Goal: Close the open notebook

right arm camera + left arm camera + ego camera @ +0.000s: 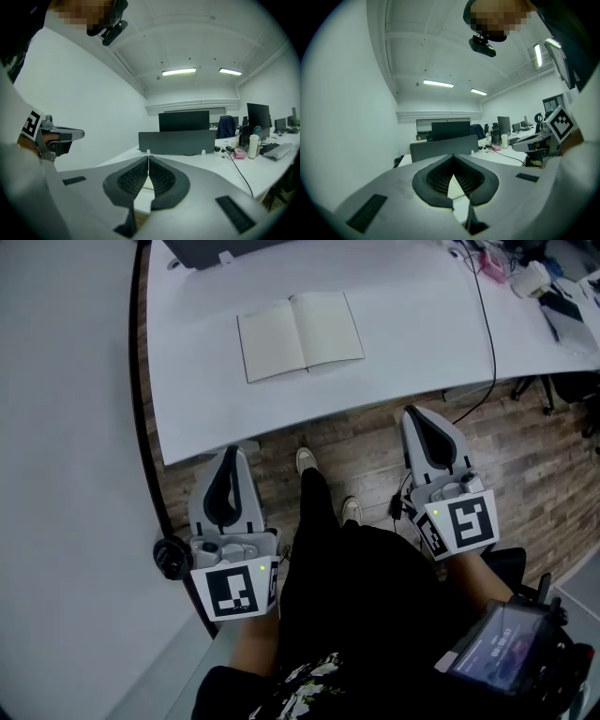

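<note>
**A:** Checking the grippers: are the left gripper (230, 452) and right gripper (411, 412) holding anything?

**B:** Nope, both have their jaws closed tip to tip and empty. They sit just short of the table's (422, 357) near edge, over the wood floor (361, 439). The notebook (300, 334) lies open ahead, between them, with plain tabletop all round. A black cable (486, 324) runs ahead of the right one, and a white wall (66, 427) is close on the left one's outer side.

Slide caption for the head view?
Open notebook lies on the white table; left hand-held gripper and right hand-held gripper, both shut and empty, hover short of the table edge.
</note>
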Tool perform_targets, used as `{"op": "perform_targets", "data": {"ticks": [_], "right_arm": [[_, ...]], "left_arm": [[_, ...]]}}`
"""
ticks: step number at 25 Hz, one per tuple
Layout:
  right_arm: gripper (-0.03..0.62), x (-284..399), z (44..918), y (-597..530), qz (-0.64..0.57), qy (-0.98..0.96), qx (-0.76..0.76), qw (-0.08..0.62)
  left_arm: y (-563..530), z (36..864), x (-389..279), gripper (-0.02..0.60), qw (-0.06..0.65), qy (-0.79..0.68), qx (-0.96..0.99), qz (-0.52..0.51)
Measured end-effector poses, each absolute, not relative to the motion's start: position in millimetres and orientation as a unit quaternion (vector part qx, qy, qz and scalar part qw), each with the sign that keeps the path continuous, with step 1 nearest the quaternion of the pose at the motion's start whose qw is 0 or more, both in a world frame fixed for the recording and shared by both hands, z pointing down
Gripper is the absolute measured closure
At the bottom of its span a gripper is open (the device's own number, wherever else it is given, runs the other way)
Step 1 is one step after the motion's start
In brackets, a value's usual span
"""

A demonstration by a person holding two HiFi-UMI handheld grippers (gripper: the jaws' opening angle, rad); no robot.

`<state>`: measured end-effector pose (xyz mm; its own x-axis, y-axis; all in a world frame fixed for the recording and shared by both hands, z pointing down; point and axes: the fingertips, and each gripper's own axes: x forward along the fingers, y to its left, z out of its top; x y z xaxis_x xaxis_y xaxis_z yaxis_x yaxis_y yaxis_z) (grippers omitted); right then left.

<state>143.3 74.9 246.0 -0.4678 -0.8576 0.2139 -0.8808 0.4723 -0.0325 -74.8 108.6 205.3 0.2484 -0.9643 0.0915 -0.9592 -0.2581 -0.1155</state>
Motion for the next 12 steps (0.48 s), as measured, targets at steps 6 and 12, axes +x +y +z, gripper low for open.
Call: {"op": "perform_targets", "data": {"ticks": [6, 12], "right_arm": [[0.530, 128, 246, 45, 0.076, -0.848, 0.518, 0.086], [0.530, 111, 235, 17, 0.074, -0.841, 0.529, 0.087]], "left_arm": [[72, 210, -90, 0.575, 0.003, 0.598, -0.797, -0.079], [38, 202, -98, 0.575, 0.007, 0.576, -0.814, -0.073]]}}
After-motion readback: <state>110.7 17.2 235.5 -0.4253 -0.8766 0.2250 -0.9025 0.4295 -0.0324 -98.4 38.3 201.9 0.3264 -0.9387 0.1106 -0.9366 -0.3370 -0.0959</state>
